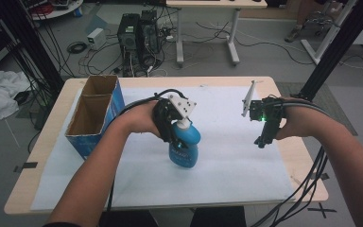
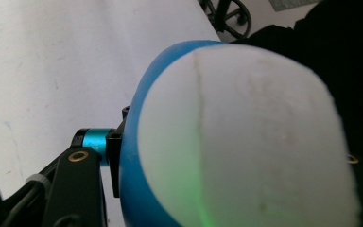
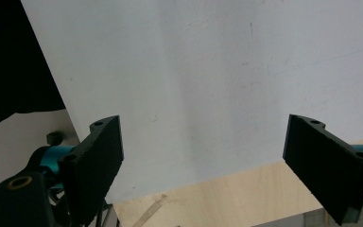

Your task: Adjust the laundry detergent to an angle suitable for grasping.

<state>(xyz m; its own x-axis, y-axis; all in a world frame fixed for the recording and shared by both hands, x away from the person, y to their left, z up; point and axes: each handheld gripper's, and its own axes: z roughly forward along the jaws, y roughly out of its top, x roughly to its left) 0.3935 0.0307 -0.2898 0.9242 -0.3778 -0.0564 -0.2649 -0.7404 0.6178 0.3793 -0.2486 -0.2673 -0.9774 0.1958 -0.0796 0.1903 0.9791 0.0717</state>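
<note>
A blue plastic bottle (image 1: 185,147) with a white neck is near the middle of the white sheet, top pointing away from me. My left gripper (image 1: 174,135) is shut on it from the left side. In the left gripper view the bottle (image 2: 227,142) looms close, a white face with a blue rim, and one black finger (image 2: 78,189) rises beside it at the lower left. My right gripper (image 1: 263,138) hangs over the right part of the sheet, pointing down. Its jaws stand wide apart with nothing between them, as the right gripper view (image 3: 203,142) shows.
An open blue cardboard box (image 1: 94,113) with two compartments stands at the table's left side. A white sheet (image 1: 227,175) covers most of the wooden table (image 1: 302,156). Computer towers (image 1: 137,38) and cables lie on the floor beyond the far edge.
</note>
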